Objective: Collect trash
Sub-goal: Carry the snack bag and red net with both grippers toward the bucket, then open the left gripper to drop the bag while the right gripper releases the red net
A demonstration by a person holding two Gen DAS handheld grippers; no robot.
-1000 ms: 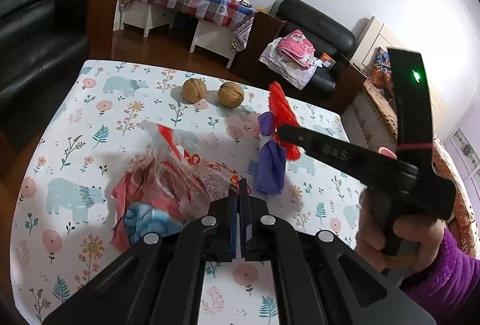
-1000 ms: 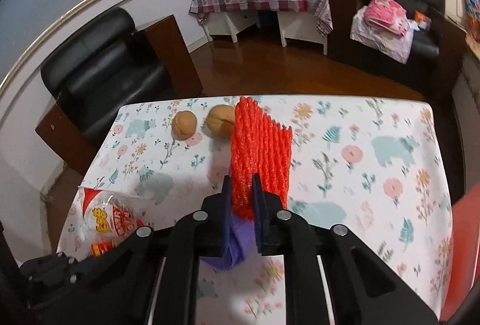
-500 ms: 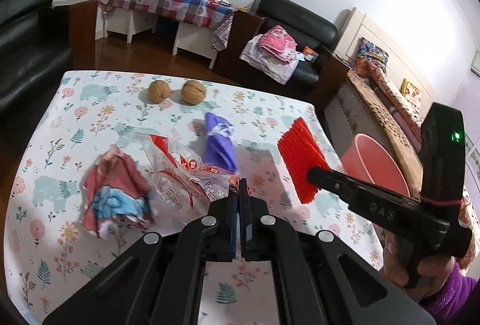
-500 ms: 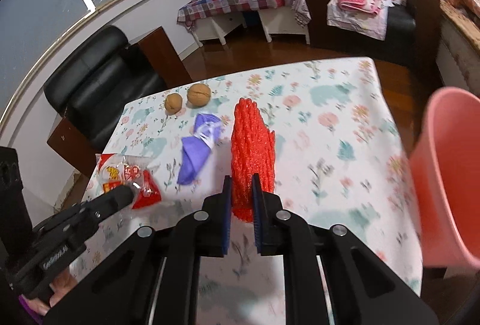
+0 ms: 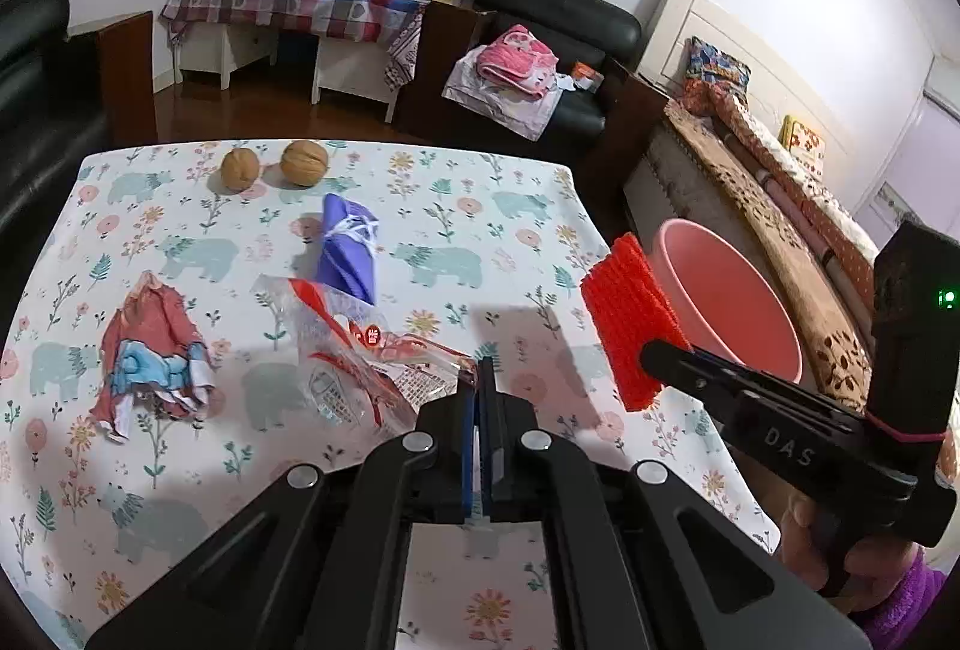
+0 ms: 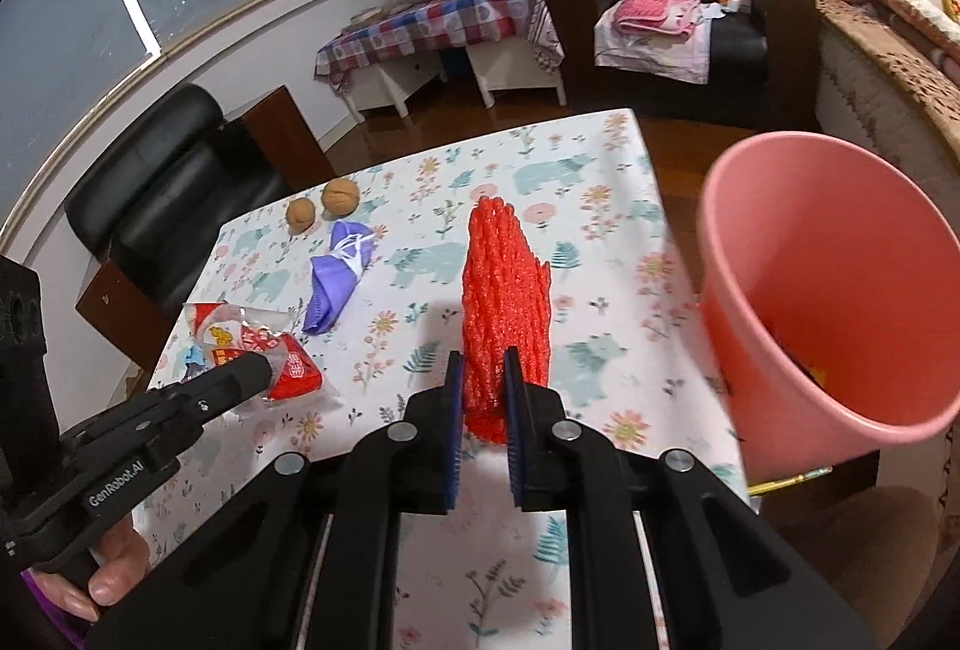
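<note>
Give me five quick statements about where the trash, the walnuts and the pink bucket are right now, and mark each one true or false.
1. The right gripper is shut on the red foam net. True.
2. The left gripper holds the purple wrapper. False: it pinches the clear snack bag; the purple wrapper lies loose on the table.
3. Two walnuts sit side by side near the table's far edge. True.
4. The pink bucket stands on the table. False: it is off the table's right edge.
5. The red foam net is already inside the bucket. False: it is in the jaws, outside the bucket.
</note>
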